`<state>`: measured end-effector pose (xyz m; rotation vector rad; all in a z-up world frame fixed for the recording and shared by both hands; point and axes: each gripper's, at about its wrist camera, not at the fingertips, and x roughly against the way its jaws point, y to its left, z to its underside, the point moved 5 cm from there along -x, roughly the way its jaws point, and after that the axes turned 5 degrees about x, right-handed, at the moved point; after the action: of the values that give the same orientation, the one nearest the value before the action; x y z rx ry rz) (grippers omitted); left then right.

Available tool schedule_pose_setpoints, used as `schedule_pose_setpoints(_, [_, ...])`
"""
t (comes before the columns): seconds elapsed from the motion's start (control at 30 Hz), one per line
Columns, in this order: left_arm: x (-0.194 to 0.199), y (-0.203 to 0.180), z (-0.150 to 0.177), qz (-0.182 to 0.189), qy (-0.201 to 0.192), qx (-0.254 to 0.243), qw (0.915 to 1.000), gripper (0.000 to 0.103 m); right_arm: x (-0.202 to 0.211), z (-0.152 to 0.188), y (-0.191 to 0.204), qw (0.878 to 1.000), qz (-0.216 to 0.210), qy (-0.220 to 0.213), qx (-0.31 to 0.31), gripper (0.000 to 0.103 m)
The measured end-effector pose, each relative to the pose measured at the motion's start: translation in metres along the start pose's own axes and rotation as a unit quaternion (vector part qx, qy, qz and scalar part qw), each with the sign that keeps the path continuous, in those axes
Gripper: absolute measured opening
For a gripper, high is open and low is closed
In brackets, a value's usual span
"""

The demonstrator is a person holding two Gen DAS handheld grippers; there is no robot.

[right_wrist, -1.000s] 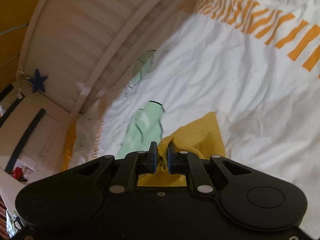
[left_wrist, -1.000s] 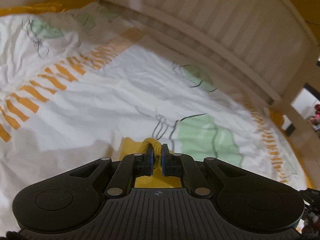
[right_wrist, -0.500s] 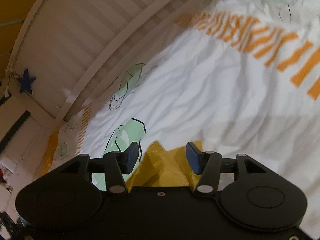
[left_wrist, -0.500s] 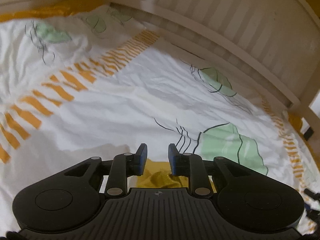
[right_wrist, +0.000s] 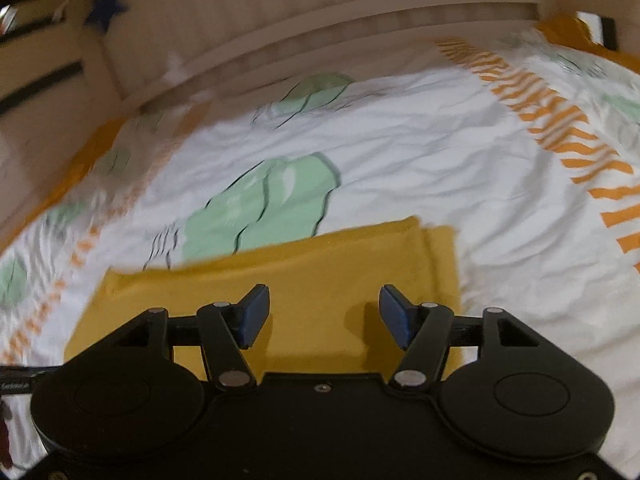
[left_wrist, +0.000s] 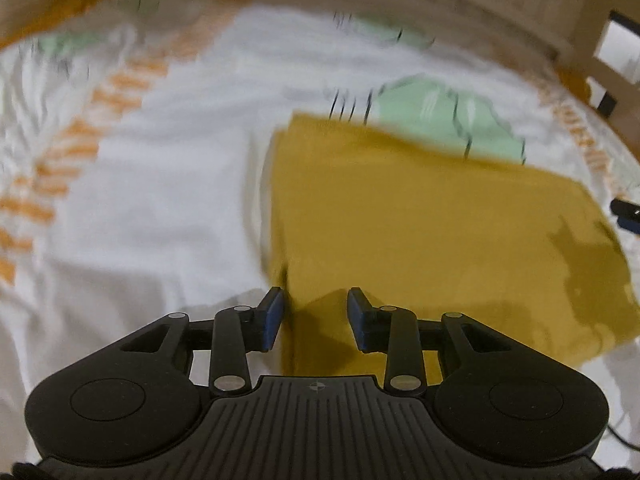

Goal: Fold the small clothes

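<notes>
Since 1 s ago we've let go w/ both claws and pulled back. Left claw and right claw gape, empty. Beyond, mustard garment lies folded flat, centre frame, on the bed sheet. Fold looks about done; maybe one more left.
</notes>
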<state>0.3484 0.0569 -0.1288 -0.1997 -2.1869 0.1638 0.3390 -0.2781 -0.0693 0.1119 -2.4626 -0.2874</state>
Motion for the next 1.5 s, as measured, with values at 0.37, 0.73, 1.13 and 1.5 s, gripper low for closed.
schedule_pose_setpoints(0.37, [-0.004, 0.01, 0.01, 0.011, 0.019, -0.019, 0.9996, 0.037, -0.016, 0.034, 0.029, 0.996, 0.007, 0.079, 0.041, 0.067])
schedule_pose_setpoints(0.73, [0.015, 0.01, 0.031, -0.008, 0.036, -0.041, 0.9985, 0.042, 0.021, 0.071, 0.029, 0.989, 0.017, 0.117, 0.089, 0.075])
schedule_pose_setpoints(1.13, [0.034, 0.004, 0.061, -0.029, 0.01, -0.027, 0.9992, 0.062, 0.047, 0.055, -0.027, 0.992, -0.009, 0.094, -0.079, 0.101])
schedule_pose_setpoints(1.5, [0.029, -0.007, 0.07, -0.033, 0.006, -0.012, 0.9994, 0.077, 0.026, 0.072, -0.073, 0.966, -0.072, 0.092, -0.231, 0.103])
